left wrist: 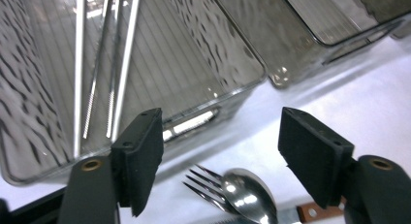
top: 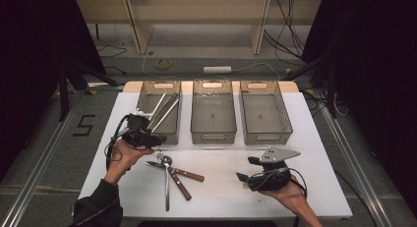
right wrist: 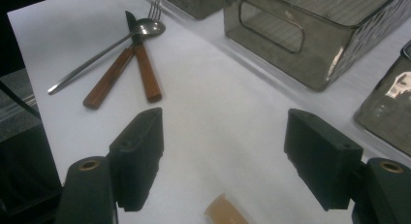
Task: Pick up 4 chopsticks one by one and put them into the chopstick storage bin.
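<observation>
A: Start close in. What is the left gripper doing?

B: Its jaws stand wide with nothing between them, hanging just over the heads of the cutlery pile. The spoon bowl and the fork tines lie right under the gap.

A: So the pile is what's being worked on?

B: I'd judge so: sorting cutlery into the bins. On the table, in front of the left bin, lie the spoon, the fork and two wooden-handled knives, all crossed and touching.

A: What could go wrong there?

B: The pieces overlap. Closing on the spoon bowl may catch the fork tines too, or drag the knives along. Thin, shiny metal lying flat could also slip out of the pads.

A: And the right gripper?

B: Also wide and holding nothing, resting low at the near right of the table, well apart from the pile. A small tan thing lies just below its jaws; I cannot tell what it is.

A: Farther back?

B: Three bins in a row. The left one already holds long metal pieces leaning on its wall. The middle bin and right bin look empty. A piece carried high could clip a rim, or land in the wrong bin.
</observation>
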`<state>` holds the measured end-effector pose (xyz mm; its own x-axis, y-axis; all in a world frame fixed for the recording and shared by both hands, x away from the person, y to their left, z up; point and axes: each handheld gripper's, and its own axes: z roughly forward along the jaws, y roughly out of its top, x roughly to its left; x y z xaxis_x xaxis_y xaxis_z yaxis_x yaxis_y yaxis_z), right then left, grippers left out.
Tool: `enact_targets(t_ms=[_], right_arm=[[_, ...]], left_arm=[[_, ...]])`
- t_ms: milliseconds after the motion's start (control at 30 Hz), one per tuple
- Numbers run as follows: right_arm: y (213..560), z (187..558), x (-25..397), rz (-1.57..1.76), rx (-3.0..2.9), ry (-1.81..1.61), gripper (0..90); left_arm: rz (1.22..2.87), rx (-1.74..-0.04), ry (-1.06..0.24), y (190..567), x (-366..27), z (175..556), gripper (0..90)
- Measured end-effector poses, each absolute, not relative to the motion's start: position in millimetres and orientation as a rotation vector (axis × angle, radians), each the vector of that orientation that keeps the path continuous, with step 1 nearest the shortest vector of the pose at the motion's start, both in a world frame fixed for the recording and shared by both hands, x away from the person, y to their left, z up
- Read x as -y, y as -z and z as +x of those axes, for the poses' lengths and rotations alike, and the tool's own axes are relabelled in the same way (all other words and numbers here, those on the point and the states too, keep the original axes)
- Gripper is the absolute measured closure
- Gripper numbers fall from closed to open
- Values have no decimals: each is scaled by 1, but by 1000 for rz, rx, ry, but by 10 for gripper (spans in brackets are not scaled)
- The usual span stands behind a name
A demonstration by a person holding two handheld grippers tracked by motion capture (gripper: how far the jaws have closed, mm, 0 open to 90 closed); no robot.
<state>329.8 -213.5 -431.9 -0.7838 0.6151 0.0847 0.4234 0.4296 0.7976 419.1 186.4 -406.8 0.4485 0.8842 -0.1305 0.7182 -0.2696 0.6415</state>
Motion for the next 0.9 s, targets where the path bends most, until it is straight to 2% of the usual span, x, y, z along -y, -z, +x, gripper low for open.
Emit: enact_targets(t_ms=[200,467,900], right_arm=[[432,331,217,921,-2460,-1271,314],[433,332,219,924,-2462,-1269,314],[434,332,217,921,-2468,-1263,315]], left_arm=[[2058,-1337,-314,408,-184,407,273],[2088,-1364,-287,418,-180,388,268],[2092,-1392,-228,433,-178,357,348]])
